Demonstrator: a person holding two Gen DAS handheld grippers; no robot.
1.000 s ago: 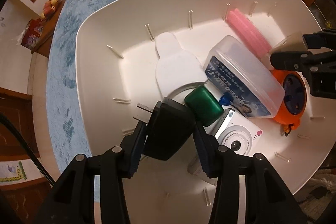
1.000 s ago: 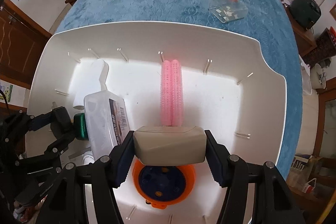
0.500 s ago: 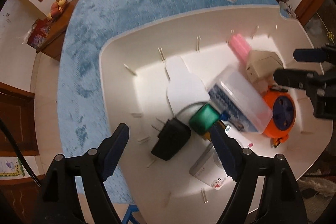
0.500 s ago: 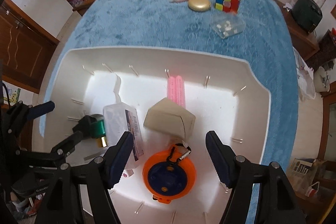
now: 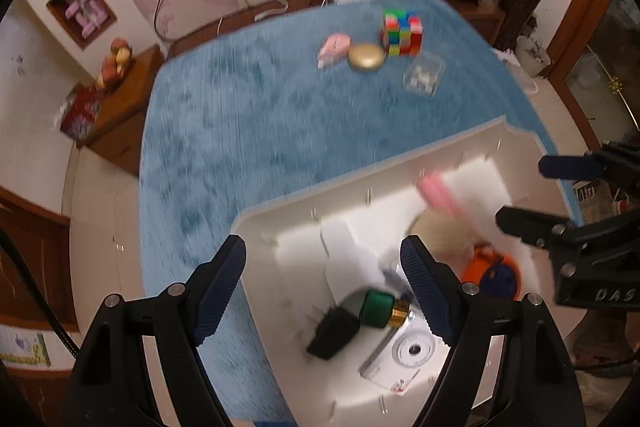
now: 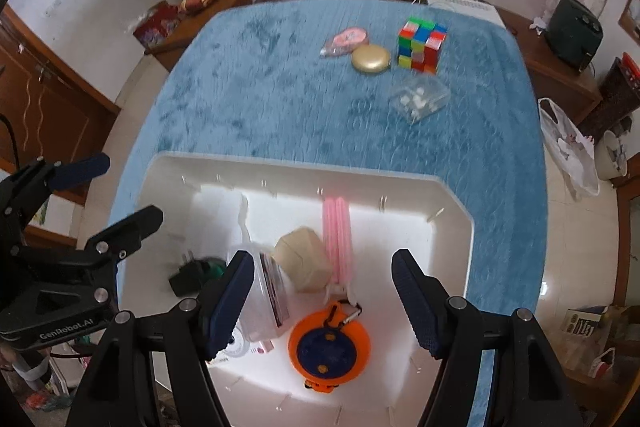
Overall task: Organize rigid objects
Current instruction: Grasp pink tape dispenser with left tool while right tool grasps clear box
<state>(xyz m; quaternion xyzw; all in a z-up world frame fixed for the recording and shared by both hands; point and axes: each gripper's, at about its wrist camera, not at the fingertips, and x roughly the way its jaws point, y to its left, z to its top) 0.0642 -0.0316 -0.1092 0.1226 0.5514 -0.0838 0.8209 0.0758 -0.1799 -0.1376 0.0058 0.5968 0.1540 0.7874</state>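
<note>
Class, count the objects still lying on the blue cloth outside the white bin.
4, clustered at the cloth's far end: a pink packet, a gold disc beside it, a colour cube, and a clear box nearer the bin. None seems hidden.

1. White bin [image 6: 460, 227]: on the blue cloth, holding the sorted items.
2. Black charger [image 6: 188, 277]: lying flat, touching a green cap [image 5: 376, 307].
3. Beige box [image 6: 304, 259]: tilted, against a pink brush [image 6: 338, 235].
4. Orange reel [image 6: 330, 345]: flat, near the bin's front.
5. Rubik's cube [image 6: 420, 45], gold compact [image 6: 370, 59], clear case [image 6: 418, 97]: outside, on the cloth.
</note>
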